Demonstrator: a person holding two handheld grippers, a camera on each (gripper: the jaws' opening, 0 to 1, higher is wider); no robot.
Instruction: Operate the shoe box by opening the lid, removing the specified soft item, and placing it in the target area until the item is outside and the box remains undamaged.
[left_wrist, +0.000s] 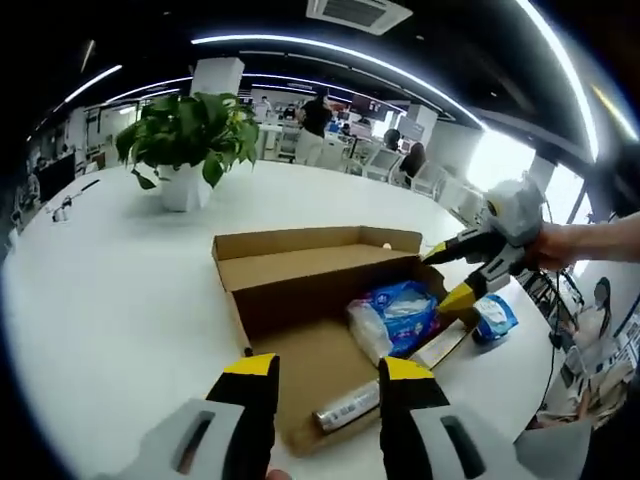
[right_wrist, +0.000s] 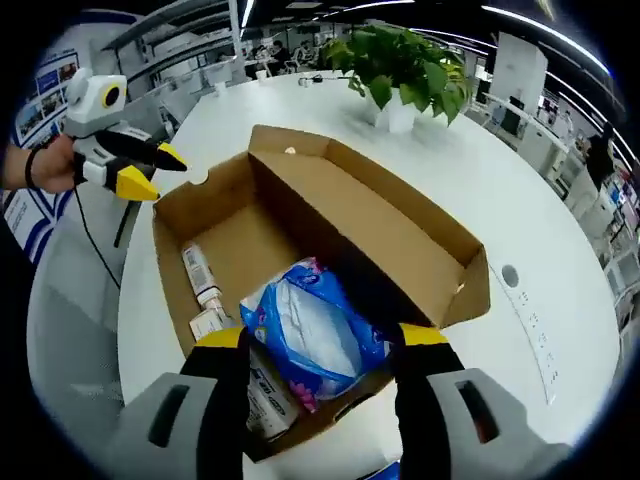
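The brown shoe box (left_wrist: 262, 310) (right_wrist: 170, 235) lies on the white table with its lid (left_wrist: 310, 262) (right_wrist: 385, 225) folded back. Inside rests a soft blue-and-white pack (left_wrist: 402, 310) (right_wrist: 310, 335). My right gripper (right_wrist: 322, 340) is open over the box's short end, and its jaws stand on either side of the pack in that view. From the left gripper view, the right gripper (left_wrist: 448, 275) hovers at the box's right end, held by a hand. My left gripper (left_wrist: 328, 372) is open above the box's near edge. It also appears, open, beyond the box's far end (right_wrist: 152, 170).
The box also holds a silvery tube (left_wrist: 345, 408) (right_wrist: 200, 272), a small white carton (right_wrist: 212, 322) and a flat white box (right_wrist: 268, 395). A second blue pack (left_wrist: 493, 318) lies on the table beside the box. A potted plant (left_wrist: 185, 135) (right_wrist: 400, 60) stands beyond. People sit at desks behind.
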